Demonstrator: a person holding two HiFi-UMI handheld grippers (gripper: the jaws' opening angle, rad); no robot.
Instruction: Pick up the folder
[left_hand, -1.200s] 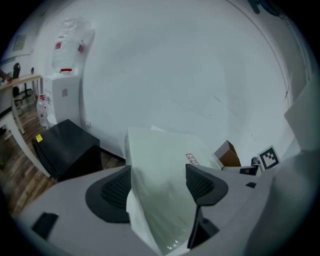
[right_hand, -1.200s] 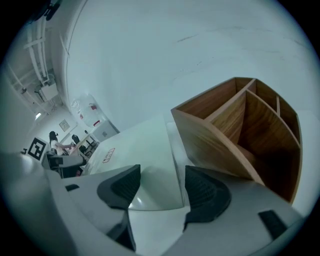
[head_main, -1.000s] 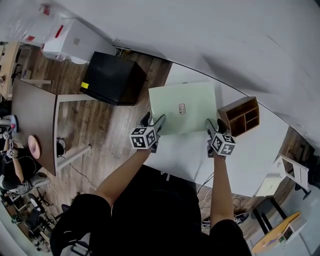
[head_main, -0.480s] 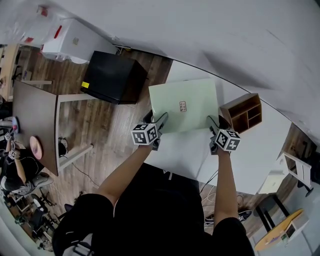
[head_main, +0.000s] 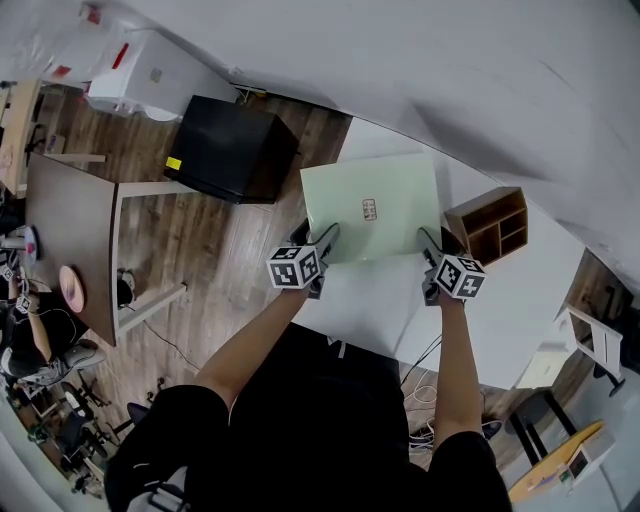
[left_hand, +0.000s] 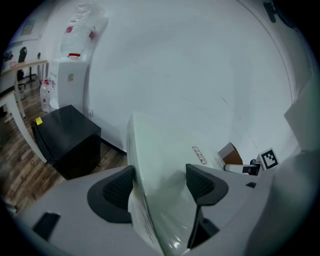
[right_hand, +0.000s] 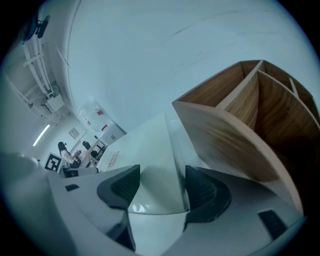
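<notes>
Grip status: left tool (head_main: 322, 240) and right tool (head_main: 430, 243) each clamp a near corner of the pale green flat folder (head_main: 370, 190), at 12 o'clock over the white counter (head_main: 370, 300). Advice: raise both corners level, avoiding the brown wooden compartment organiser (head_main: 487, 225) at 3 o'clock.

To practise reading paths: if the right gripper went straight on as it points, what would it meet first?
The folder held in the right gripper; past that, probably the wall, just missing the wooden box.
</notes>
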